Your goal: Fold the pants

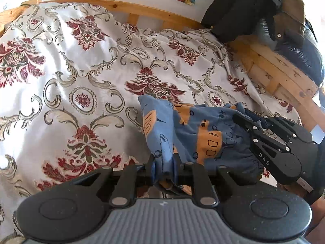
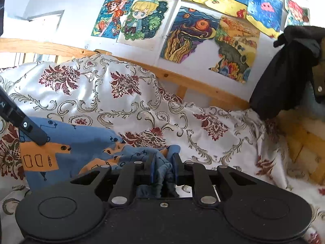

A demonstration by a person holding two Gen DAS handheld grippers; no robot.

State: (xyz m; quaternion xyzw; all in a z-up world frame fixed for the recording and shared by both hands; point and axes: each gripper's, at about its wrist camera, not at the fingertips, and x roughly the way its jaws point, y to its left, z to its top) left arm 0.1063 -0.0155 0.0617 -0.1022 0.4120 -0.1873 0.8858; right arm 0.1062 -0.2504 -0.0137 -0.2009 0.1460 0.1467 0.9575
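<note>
The blue pants (image 1: 195, 136) with orange patches lie bunched on the bed, partly lifted between both grippers. In the left wrist view my left gripper (image 1: 164, 160) is shut on a fold of the blue fabric, which hangs down between the pads. My right gripper (image 1: 243, 114) comes in from the right, its tips buried in the gathered waistband. In the right wrist view my right gripper (image 2: 164, 160) is shut on crumpled blue cloth. The pants (image 2: 85, 148) spread away to the left, where a finger (image 2: 34, 132) of the left gripper presses into them.
A floral white and maroon bedspread (image 1: 85, 71) covers the bed. A wooden bed frame (image 1: 270, 69) runs along the back and right. Dark clothes (image 2: 284, 71) hang at the right, a dark plastic bag (image 1: 300, 55) sits on the frame, and drawings (image 2: 182, 30) cover the wall.
</note>
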